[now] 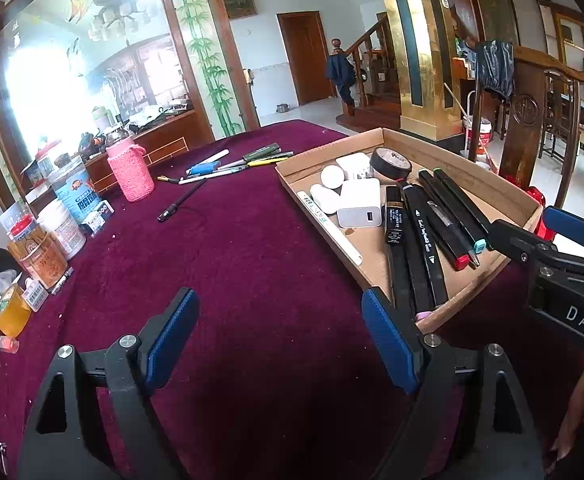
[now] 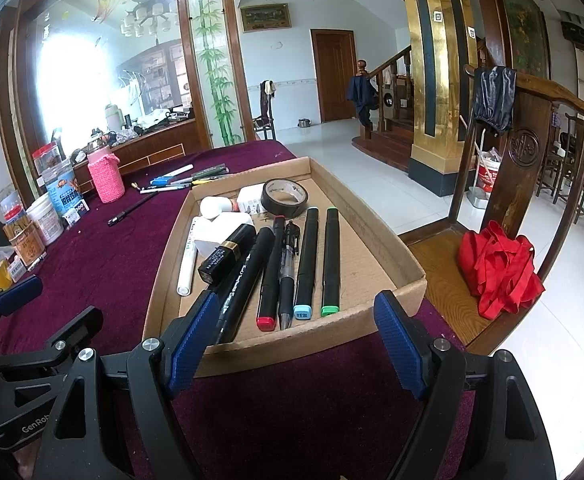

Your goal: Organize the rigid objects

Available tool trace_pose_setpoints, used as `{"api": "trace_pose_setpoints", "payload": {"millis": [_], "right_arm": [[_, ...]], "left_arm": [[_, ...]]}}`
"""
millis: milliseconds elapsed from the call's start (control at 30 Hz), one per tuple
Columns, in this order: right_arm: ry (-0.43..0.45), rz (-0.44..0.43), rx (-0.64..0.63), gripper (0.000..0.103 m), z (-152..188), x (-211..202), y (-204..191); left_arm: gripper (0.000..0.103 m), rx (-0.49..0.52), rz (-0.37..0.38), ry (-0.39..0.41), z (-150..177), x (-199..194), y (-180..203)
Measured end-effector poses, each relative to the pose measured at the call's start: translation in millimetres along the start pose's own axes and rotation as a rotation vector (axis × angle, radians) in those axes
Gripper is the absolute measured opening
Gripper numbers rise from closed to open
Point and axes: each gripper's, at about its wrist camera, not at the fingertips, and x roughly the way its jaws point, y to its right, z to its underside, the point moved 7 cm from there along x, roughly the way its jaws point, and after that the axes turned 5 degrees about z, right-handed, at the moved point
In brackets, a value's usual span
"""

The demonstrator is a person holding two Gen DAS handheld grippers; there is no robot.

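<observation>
Two grippers, the left gripper (image 1: 280,340) and the right gripper (image 2: 296,344), hover wide open and empty over the soft purple table cloth (image 1: 228,256). Slim black markers (image 2: 306,258) already lie side by side in the flat cardboard tray (image 2: 376,204) at the table's right edge. Loose pens (image 1: 232,164) wait near the far edge, probably next.

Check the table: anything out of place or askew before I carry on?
Yes. A cluster of pens and one black pen lie loose on the cloth, outside the box. In the box, the gold-banded black tube lies across a marker, not flat. Nothing spilled or damaged.
</observation>
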Motion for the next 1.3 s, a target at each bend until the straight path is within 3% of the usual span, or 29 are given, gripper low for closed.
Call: {"api": "trace_pose_setpoints", "payload": {"millis": [1300], "right_arm": [[0.003, -0.001, 0.002, 0.075, -0.3, -0.7, 0.7]], "left_arm": [[0.084, 0.014, -0.012, 0.004, 1.3, -0.6, -1.3]]}}
